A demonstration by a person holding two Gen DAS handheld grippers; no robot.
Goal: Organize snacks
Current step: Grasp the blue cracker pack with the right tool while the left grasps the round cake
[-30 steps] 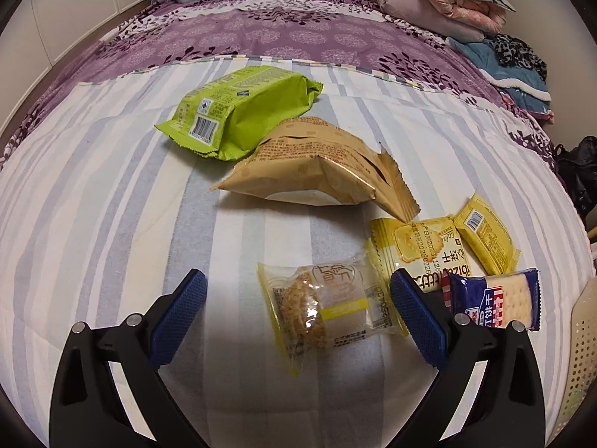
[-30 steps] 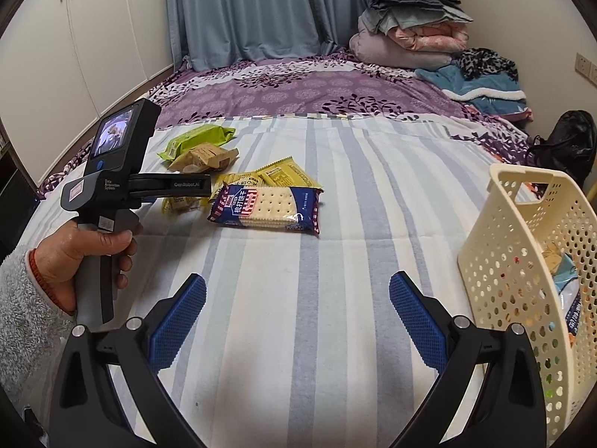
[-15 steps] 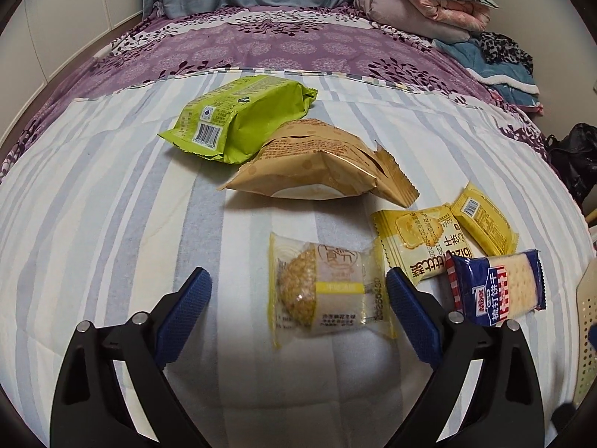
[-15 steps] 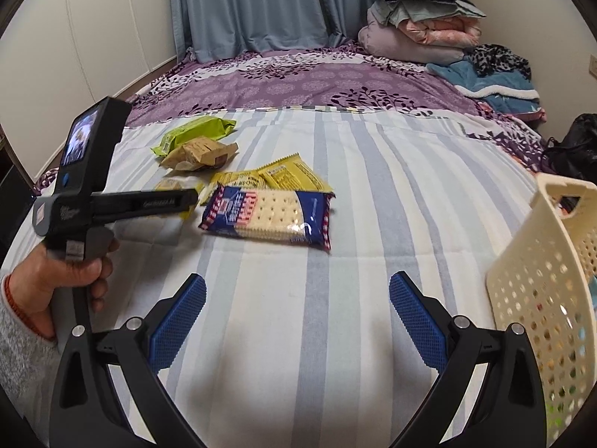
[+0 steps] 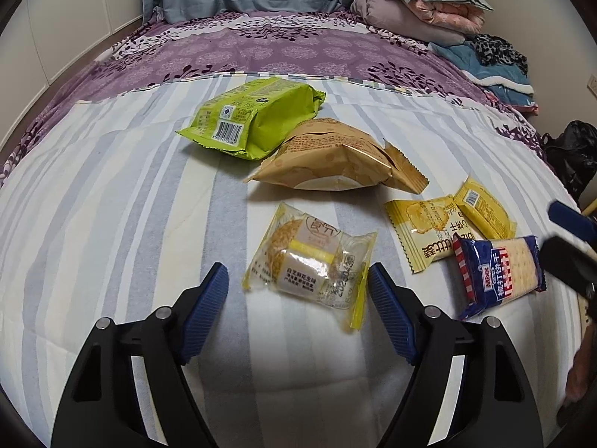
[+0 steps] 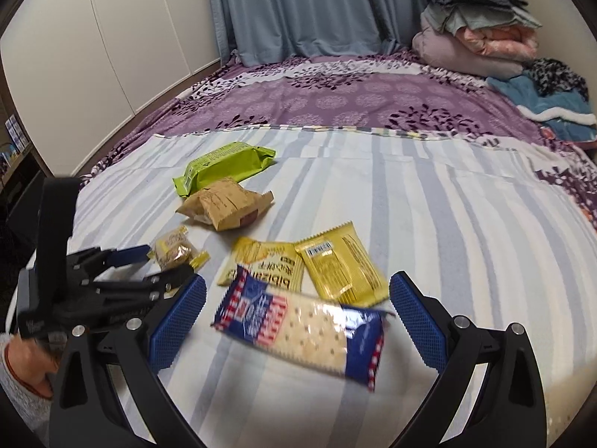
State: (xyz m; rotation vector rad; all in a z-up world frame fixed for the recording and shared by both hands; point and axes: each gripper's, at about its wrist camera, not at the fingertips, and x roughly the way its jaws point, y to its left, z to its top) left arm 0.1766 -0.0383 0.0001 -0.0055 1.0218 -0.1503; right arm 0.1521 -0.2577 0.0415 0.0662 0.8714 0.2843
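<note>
Snacks: cracker pack (image 6: 302, 334) now between open right claw (image 6: 297, 315) | left claw (image 5: 298, 293) open, closer on clear cake packet (image 5: 311, 265) | pickups imminent

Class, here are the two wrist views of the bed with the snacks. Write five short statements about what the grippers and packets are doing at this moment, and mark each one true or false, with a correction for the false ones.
1. The left gripper is open around the clear cake packet. True.
2. The right gripper is shut on the blue cracker packet. False: it is open, and the packet lies on the striped bedspread between its fingers.
3. The green packet lies farther from the left gripper than the brown packet. True.
4. The two yellow packets are stacked on the green one. False: they lie by the cracker packet.
5. Folded bedding is piled at the far right. True.
</note>
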